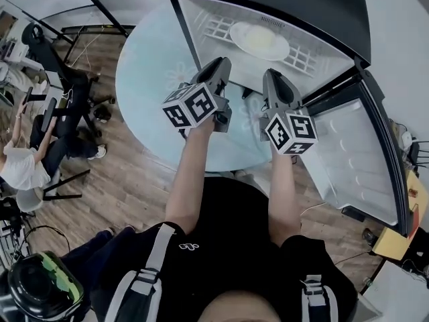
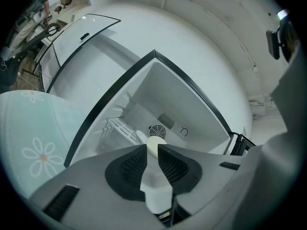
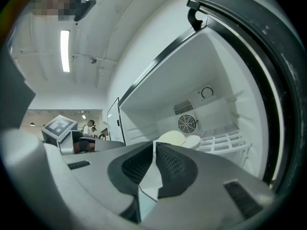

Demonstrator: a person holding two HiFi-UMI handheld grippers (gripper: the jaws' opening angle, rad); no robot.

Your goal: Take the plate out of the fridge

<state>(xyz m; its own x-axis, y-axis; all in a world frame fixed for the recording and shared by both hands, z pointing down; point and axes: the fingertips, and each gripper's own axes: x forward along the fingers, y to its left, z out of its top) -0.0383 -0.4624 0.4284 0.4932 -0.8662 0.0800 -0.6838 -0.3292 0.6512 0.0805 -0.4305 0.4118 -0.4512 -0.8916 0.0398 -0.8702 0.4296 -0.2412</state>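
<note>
Left gripper (image 1: 221, 63) and right gripper (image 1: 271, 76) face open fridge (image 1: 301, 5)
Plate (image 1: 259, 40) lies far ahead between them; left part-open, right closed, both empty.

My left tool (image 1: 222, 62) and right tool (image 1: 271, 74) are grey with black ribbed pads (image 2: 132, 169), and the marker cubes (image 1: 191, 106) show black-and-white squares. The fridge (image 1: 348, 19) is black outside and white inside. The plate (image 1: 259, 40) is cream. The tabletop (image 1: 144, 79) is pale mint with white, orange-centred daisies. The floor (image 1: 134, 180) is brown wood.
</note>
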